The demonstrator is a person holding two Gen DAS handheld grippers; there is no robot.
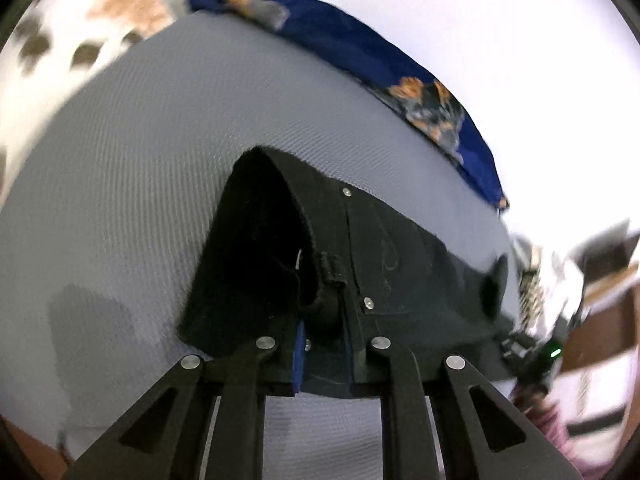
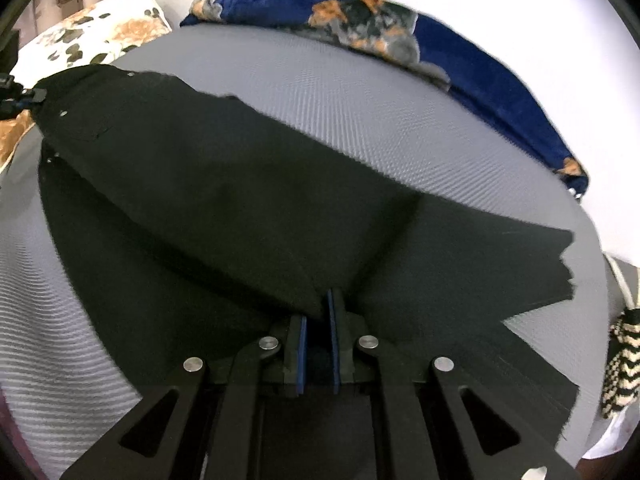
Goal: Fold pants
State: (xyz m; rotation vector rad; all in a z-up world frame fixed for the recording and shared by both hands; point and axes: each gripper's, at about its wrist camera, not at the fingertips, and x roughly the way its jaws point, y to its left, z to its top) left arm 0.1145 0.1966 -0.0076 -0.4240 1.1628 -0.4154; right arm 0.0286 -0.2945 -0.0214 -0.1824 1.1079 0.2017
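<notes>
Black pants (image 1: 400, 256) lie partly lifted over a grey bed. In the left wrist view my left gripper (image 1: 323, 320) is shut on the waistband end, near a belt loop and two metal rivets, and the waist opening gapes above the fingers. In the right wrist view the pants (image 2: 200, 200) stretch from far left to the right edge. My right gripper (image 2: 320, 312) is shut on a raised fold of the cloth, pinched between its blue pads (image 2: 331, 320). The left gripper (image 2: 16, 96) shows at the far left, holding the waist corner up.
The grey textured mattress (image 2: 360, 100) fills both views. A blue flowered blanket (image 2: 480, 68) is bunched along the far edge by the white wall. A floral pillow (image 2: 100, 28) sits at the far left. A black-and-cream striped cloth (image 2: 620, 360) hangs at the right.
</notes>
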